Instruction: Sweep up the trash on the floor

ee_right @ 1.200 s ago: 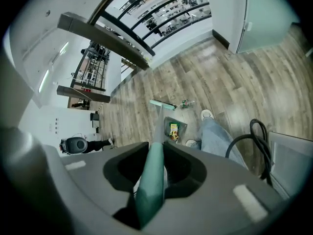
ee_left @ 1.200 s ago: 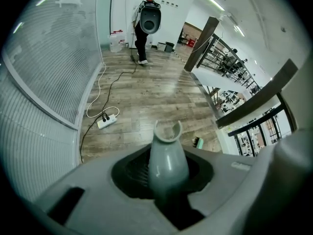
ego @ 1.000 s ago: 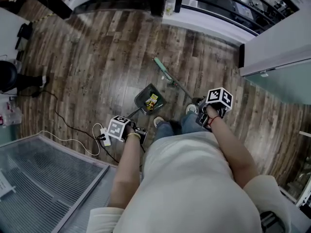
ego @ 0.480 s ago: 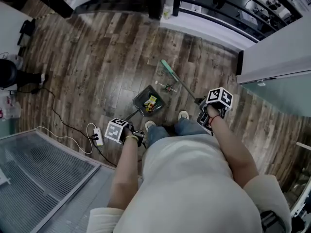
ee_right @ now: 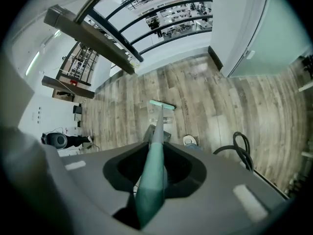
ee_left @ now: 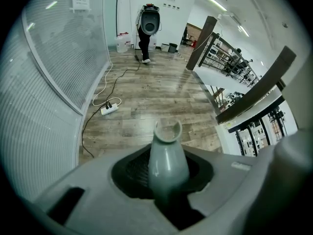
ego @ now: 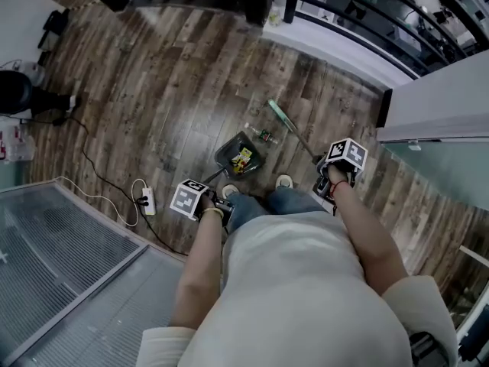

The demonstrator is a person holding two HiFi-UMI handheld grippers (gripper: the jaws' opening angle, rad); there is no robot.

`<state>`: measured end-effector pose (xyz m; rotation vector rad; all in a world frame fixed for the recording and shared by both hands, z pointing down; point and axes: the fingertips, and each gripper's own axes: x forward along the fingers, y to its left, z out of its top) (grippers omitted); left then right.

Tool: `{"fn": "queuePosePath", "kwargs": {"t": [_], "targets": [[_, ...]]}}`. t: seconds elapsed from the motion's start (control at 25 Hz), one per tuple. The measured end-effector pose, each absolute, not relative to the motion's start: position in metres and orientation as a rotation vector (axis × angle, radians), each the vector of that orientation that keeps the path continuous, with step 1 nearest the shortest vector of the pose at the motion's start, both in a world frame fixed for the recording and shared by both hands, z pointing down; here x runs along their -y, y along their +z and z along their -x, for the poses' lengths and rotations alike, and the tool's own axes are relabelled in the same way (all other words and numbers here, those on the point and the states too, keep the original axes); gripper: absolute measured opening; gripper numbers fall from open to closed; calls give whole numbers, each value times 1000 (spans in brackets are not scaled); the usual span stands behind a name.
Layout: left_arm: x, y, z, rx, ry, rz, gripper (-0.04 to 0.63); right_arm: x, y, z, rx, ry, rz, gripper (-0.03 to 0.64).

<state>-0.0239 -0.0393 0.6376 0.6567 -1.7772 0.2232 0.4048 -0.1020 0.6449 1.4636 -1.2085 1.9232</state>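
A dark dustpan (ego: pixel 231 153) rests on the wood floor with yellow trash (ego: pixel 242 160) inside it. My left gripper (ego: pixel 217 204) is shut on the dustpan's long grey handle (ee_left: pixel 166 155). The handle's hollow end sticks out past the jaws in the left gripper view. My right gripper (ego: pixel 325 183) is shut on the green broom handle (ee_right: pixel 154 170). The broom head (ego: pixel 281 115) touches the floor beyond the dustpan and also appears in the right gripper view as the broom head (ee_right: pixel 162 105). Small scraps (ego: pixel 263 134) lie between broom head and pan.
A white power strip (ego: pixel 147 200) and its cable lie left of me, beside a glass partition (ego: pixel 69 281). A person in black (ego: pixel 23 94) stands at the far left. A railing (ego: pixel 359 21) and a white wall (ego: pixel 443 90) bound the right. My shoes (ego: pixel 283 181) stand behind the pan.
The view has shifted as I stepped. The broom head has moved a little to the right of the dustpan's far side. Both grippers keep their hold.
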Motion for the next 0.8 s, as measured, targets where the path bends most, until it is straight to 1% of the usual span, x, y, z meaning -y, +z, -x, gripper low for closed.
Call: {"fn": "queuePosePath", "kwargs": {"t": [0.4,0.8], "targets": [[28,645,-12,1844,216,-559,87,102,670,-421,1204,1790,-1340,100],[35,646,-15,1861,221,-553,89,86,684,-412,1192,1772,-1208,100]]}}
